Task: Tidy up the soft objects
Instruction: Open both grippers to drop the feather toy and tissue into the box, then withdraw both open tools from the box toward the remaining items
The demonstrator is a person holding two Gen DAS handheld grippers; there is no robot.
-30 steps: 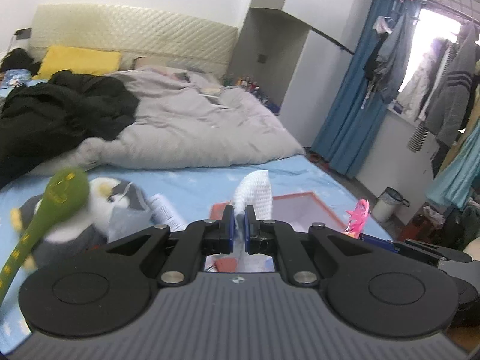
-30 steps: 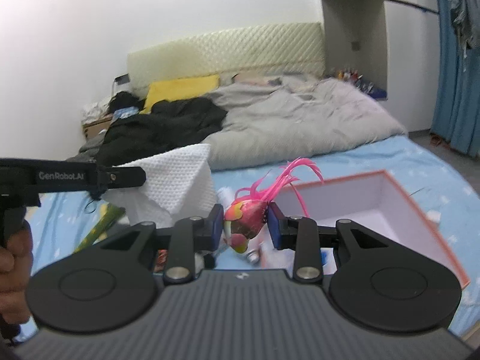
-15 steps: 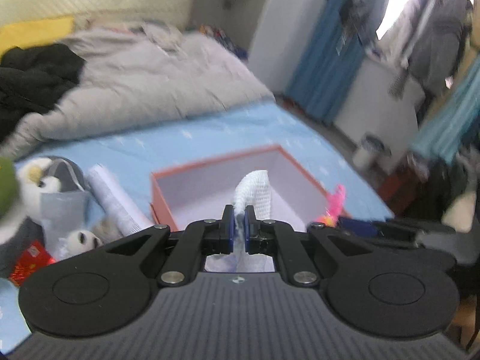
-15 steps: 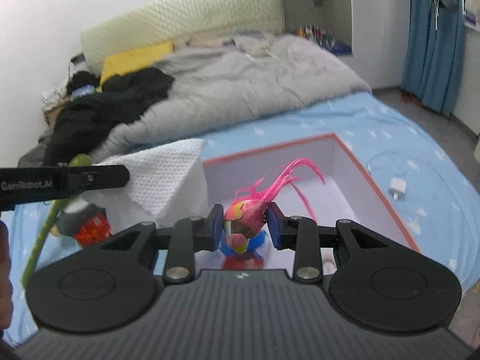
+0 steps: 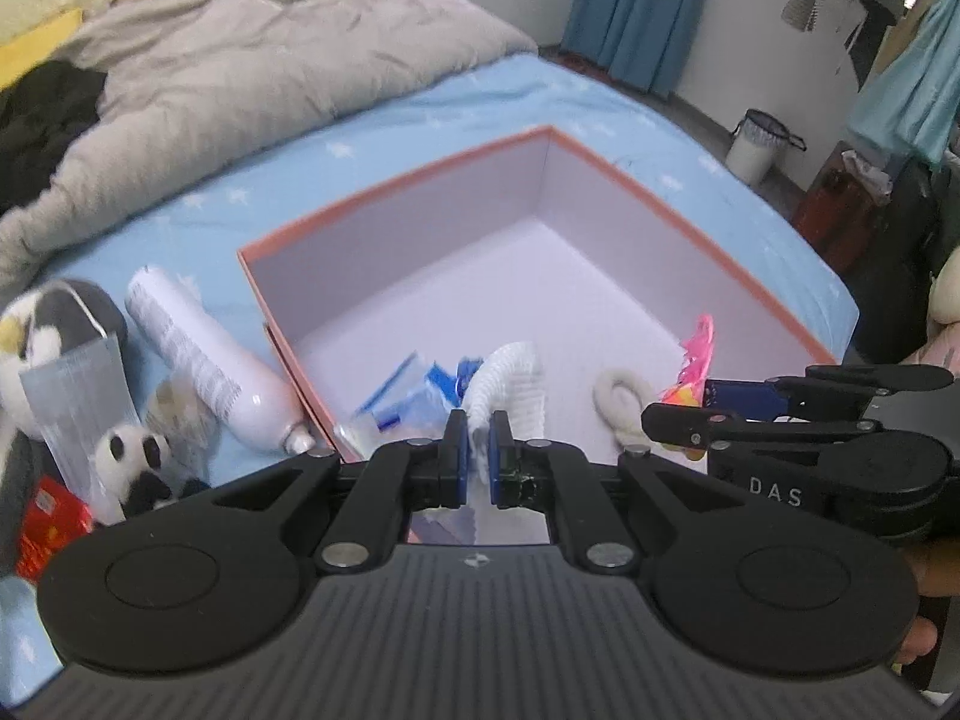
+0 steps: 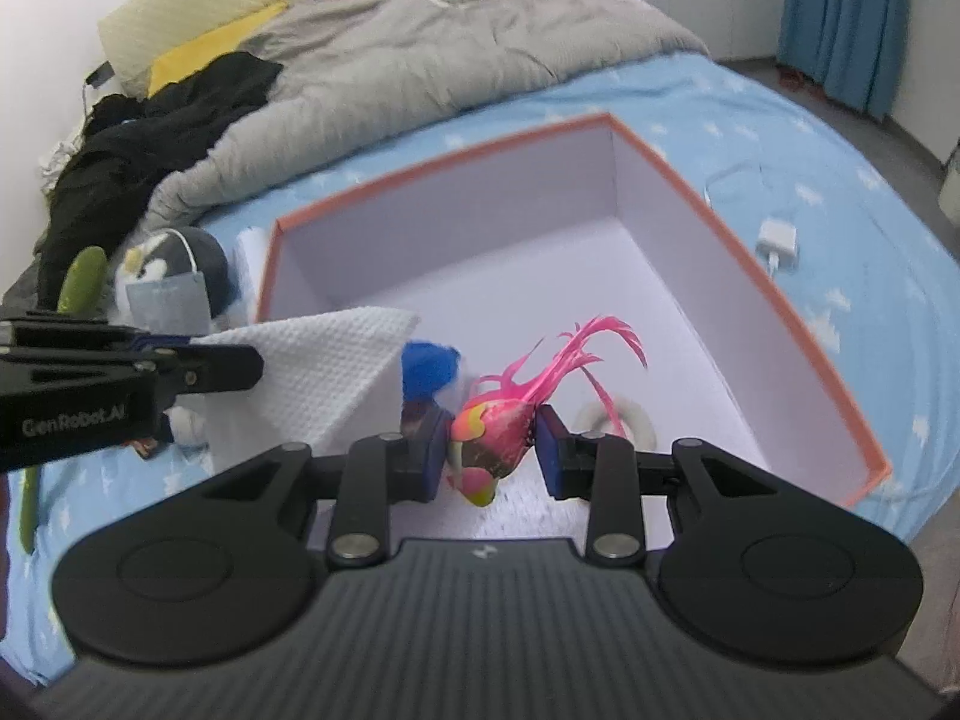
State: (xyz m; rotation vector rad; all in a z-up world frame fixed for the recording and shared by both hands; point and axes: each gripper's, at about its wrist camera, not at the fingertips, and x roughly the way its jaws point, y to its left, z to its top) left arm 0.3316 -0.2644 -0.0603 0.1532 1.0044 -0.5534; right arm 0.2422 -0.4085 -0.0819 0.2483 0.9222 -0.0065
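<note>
Left wrist view: left gripper [image 5: 478,450] has its fingers nearly closed, pinching a white textured cloth [image 5: 510,378] that stands up between them. Left of the fingers, on the blue bed sheet [image 5: 600,102], lie a grey-and-white plush toy [image 5: 54,324], a small panda plush [image 5: 135,456] and a white bottle [image 5: 204,354]. Directly ahead of the fingers sits an open box [image 5: 708,228] with an orange rim and white interior; blue-and-white packets [image 5: 414,390] rest on its floor just beyond the fingers, a white ring [image 5: 621,396] to their right. Further right, the right gripper [image 5: 690,402] carries something pink.

Right wrist view: left gripper [image 6: 240,363] enters from the left with the cloth [image 6: 324,372] hanging from it. Right gripper [image 6: 492,453] has its fingers partly open and clamped on a pink feathered bird toy [image 6: 498,432], held above the box [image 6: 750,228] interior. A blue fuzzy item [image 6: 426,366] lies just left of and beyond the fingers. A white charger [image 6: 777,240] lies on the sheet [image 6: 750,114] to the right, outside the box.
</note>
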